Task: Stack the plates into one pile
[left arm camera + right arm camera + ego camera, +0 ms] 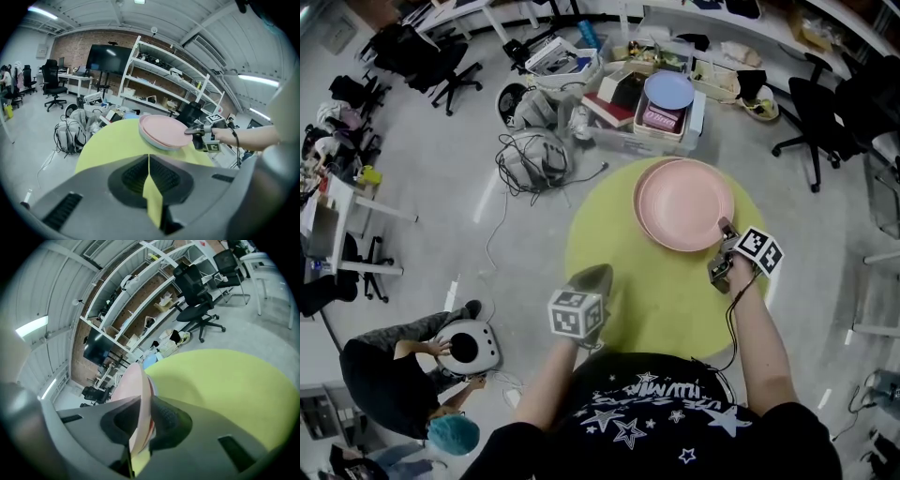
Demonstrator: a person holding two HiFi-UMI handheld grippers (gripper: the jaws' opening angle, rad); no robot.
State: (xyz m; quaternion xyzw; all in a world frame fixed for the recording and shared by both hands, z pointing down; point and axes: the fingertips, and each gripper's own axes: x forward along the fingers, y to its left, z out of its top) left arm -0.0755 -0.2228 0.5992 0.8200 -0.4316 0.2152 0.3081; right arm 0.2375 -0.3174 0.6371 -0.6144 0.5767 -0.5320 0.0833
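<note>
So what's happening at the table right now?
A person is stacking plates on the round table. The pink top plate lies on a lower plate, slightly offset. The right gripper is at the top plate's near rim, which sits between its slightly parted jaws with a gap on one side. The left gripper hangs shut and empty over the table.

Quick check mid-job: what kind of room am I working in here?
Likely a lab or workshop-style office: open metal shelving loaded with gear, office chairs at desks, a big screen against brick, and bins of clutter on the floor.
</note>
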